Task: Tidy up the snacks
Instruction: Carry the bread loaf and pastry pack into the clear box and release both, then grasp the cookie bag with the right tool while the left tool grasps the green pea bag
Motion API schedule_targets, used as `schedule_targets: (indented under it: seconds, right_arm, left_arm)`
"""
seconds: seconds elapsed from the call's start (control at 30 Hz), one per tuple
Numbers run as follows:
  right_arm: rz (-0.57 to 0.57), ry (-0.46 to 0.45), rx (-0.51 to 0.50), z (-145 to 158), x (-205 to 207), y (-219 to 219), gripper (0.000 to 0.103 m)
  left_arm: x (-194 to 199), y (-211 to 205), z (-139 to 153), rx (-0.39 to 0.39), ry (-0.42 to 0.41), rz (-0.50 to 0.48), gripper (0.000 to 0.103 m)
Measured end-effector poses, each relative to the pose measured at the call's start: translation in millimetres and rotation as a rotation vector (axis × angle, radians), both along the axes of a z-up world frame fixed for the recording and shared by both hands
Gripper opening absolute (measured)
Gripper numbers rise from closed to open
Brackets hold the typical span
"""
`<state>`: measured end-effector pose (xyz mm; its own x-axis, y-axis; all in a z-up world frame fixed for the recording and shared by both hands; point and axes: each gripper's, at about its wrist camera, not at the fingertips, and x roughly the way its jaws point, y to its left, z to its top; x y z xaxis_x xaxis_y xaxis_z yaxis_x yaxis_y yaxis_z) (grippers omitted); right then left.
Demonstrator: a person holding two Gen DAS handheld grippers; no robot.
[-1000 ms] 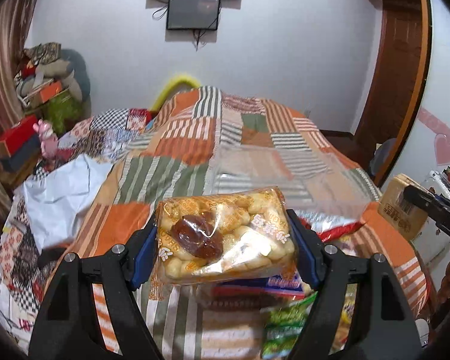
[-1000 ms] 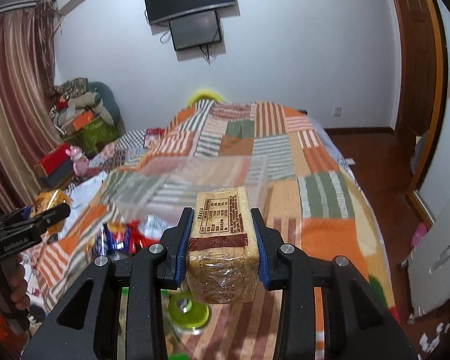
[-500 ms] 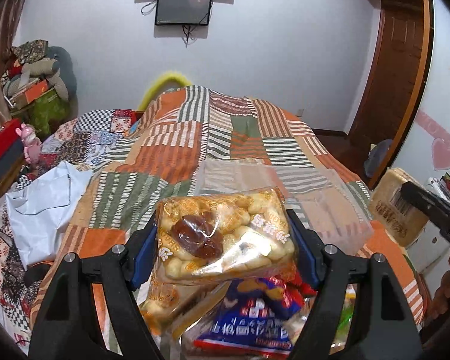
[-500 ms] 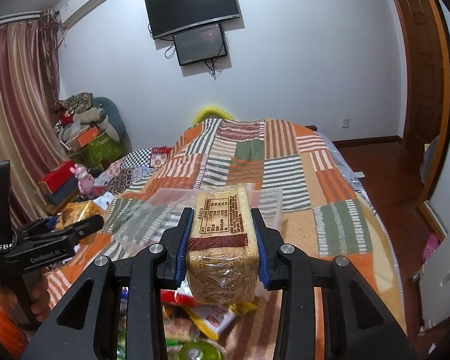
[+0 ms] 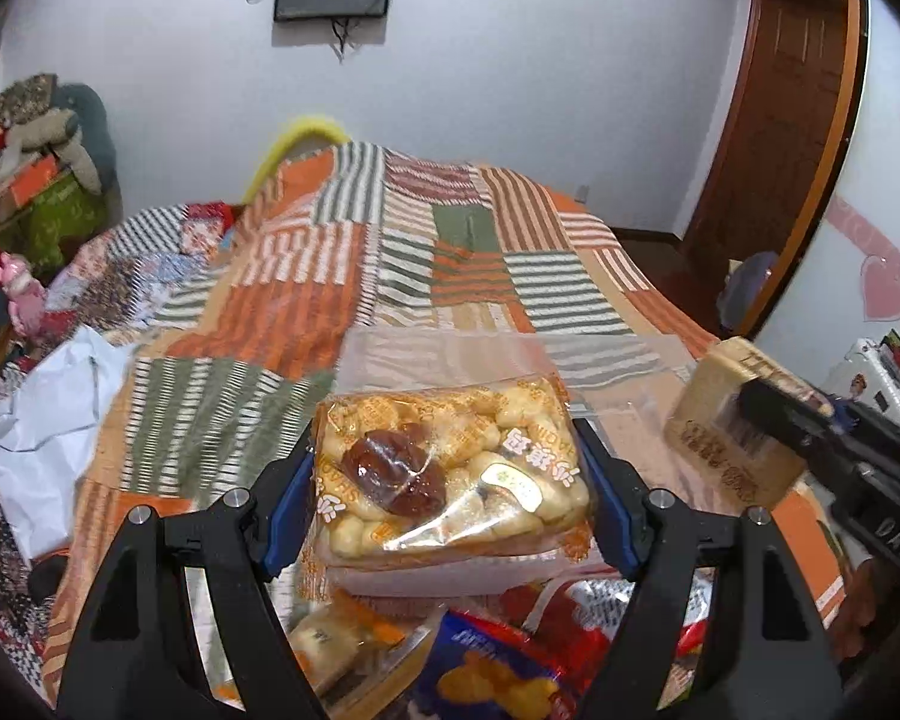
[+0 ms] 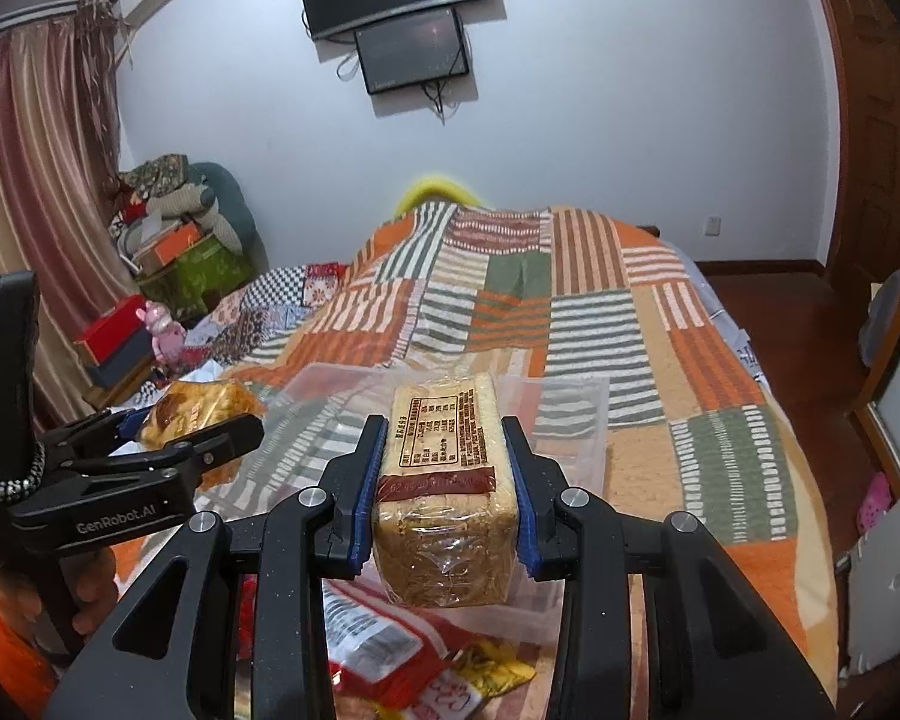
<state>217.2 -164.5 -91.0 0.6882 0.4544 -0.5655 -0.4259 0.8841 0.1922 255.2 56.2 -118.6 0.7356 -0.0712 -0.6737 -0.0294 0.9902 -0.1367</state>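
The left gripper (image 5: 450,474) is clamped on a clear bag of pale puffed snacks (image 5: 450,468), its blue pads pressing the bag's two short ends so the bag spans the whole gap, jaws standing fairly wide; the bag's printed face tilts up toward the camera and its far edge reaches past the fingertips. Under it lies a heap of loose snack packets (image 5: 492,660), among them a blue and red one.

The right gripper (image 6: 447,480) is closed narrowly on a wrapped loaf-shaped block of toast slices (image 6: 444,480), the pads gripping its two long sides about midway; the labelled top end sticks out beyond the fingertips and the lower end hangs just below them. Red and yellow packets (image 6: 402,660) lie on the bed beneath.

In the right wrist view the left gripper (image 6: 168,444) shows at the left edge with its bag, held by a hand (image 6: 90,588); in the left wrist view the right gripper (image 5: 738,438) and its block enter from the right.

Just beyond both held items sits a clear plastic bin (image 6: 576,414) on the patchwork bedspread (image 5: 480,252), which runs back to the white wall with a mounted screen (image 6: 414,54)
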Motion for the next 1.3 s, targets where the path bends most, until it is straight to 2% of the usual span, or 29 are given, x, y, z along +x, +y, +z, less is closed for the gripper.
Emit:
schedule_targets:
  seconds: [0.27,0.57,0.7,0.87,1.17,1.3]
  right_arm:
    - [0.009,0.054,-0.05,-13.6,21.2,6.3,0.033]
    - [0.043,0.134,-0.084,-30.3,35.2,12.5,0.033]
    - [0.054,0.157,-0.099,-35.2,35.4,13.3,0.033]
    - [0.073,0.189,-0.114,-38.0,33.5,14.3,0.034]
    - [0.067,0.136,-0.103,-14.8,16.9,7.8,0.036]
    - [0.066,0.1,-0.107,-2.0,0.5,3.0,0.044]
  left_arm:
    - [33.4,-6.6,-16.5,0.003,0.085,-0.044,0.077]
    - [49.5,-8.6,-35.9,-0.01,0.198,-0.072,0.077]
    - [50.0,-5.7,-38.5,-0.032,0.223,-0.071,0.077]
    - [43.1,-8.9,-30.8,0.013,0.203,-0.071,0.077]
    - [6.4,-14.4,0.2,0.03,0.123,-0.083,0.078]
    - [-16.9,-13.7,15.0,0.052,0.081,-0.077,0.083]
